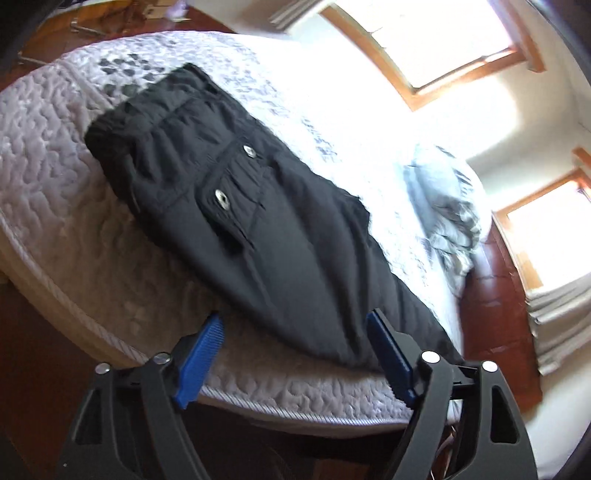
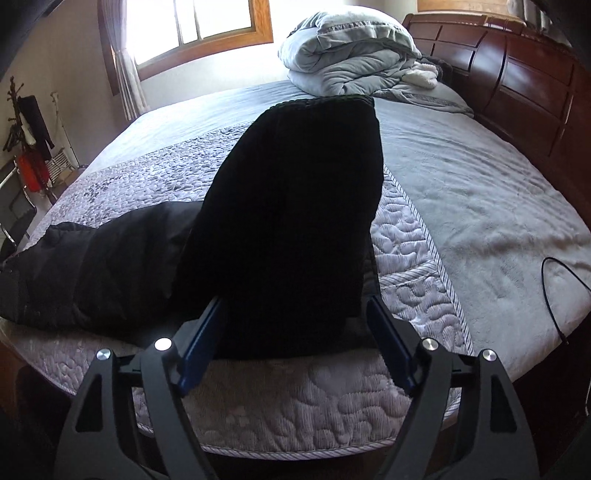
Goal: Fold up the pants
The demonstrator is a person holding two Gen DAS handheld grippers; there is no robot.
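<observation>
Black pants (image 1: 258,221) lie on the quilted bed (image 1: 74,236), with two metal snaps showing on a pocket flap. My left gripper (image 1: 295,317) hangs over the bed's near edge, open, and the pants' lower end lies just beyond its blue pads (image 1: 199,362) without being gripped. In the right wrist view one part of the pants (image 2: 295,206) is folded over and runs away from me, while another part (image 2: 92,266) spreads to the left. My right gripper (image 2: 294,301) is open, and the near end of the folded part lies loose between its fingers.
A bundled grey comforter (image 2: 351,51) sits at the head of the bed by the dark wooden headboard (image 2: 517,81). A thin black cable (image 2: 554,291) lies on the grey blanket at the right. Windows (image 2: 199,22) are behind the bed, and a coat rack (image 2: 26,133) stands at the far left.
</observation>
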